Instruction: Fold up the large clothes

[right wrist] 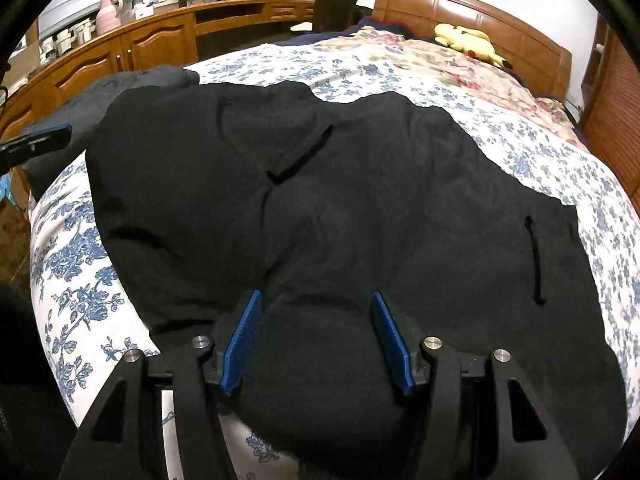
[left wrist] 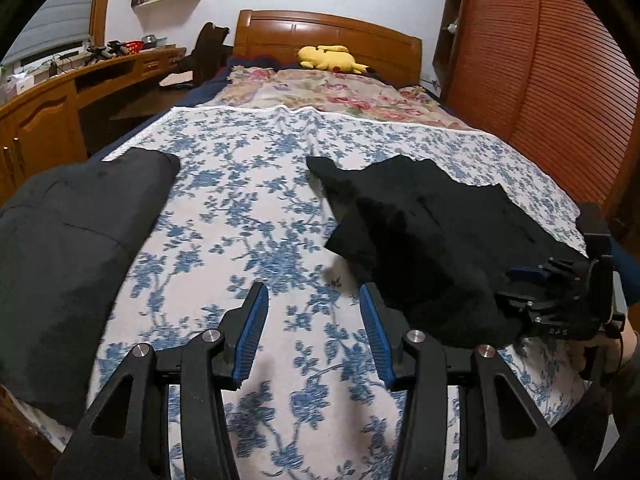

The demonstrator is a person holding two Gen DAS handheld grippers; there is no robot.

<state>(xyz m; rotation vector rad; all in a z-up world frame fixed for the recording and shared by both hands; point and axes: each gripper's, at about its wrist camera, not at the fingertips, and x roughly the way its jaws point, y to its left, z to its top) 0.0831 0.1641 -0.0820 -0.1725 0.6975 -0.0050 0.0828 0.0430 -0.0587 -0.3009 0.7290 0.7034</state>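
A large black garment [right wrist: 340, 208] lies spread and rumpled on the blue-floral bedspread [right wrist: 68, 256]; it also shows at the right of the left wrist view [left wrist: 432, 224]. My right gripper [right wrist: 316, 300] is open, its blue pads [right wrist: 390, 340] hovering over the garment's near edge with nothing between them. My left gripper [left wrist: 314, 292] is open and empty above bare bedspread [left wrist: 248, 208], just left of the garment. The right gripper [left wrist: 560, 292] shows at that view's right edge. A dark grey folded garment [left wrist: 76, 240] lies at the bed's left edge.
A yellow plush toy [left wrist: 330, 58] rests by the wooden headboard [left wrist: 320, 32] on a pink-floral blanket [left wrist: 328, 94]. A wooden desk with cabinets [left wrist: 48, 120] runs along the left. A slatted wooden wardrobe [left wrist: 560, 80] stands at the right.
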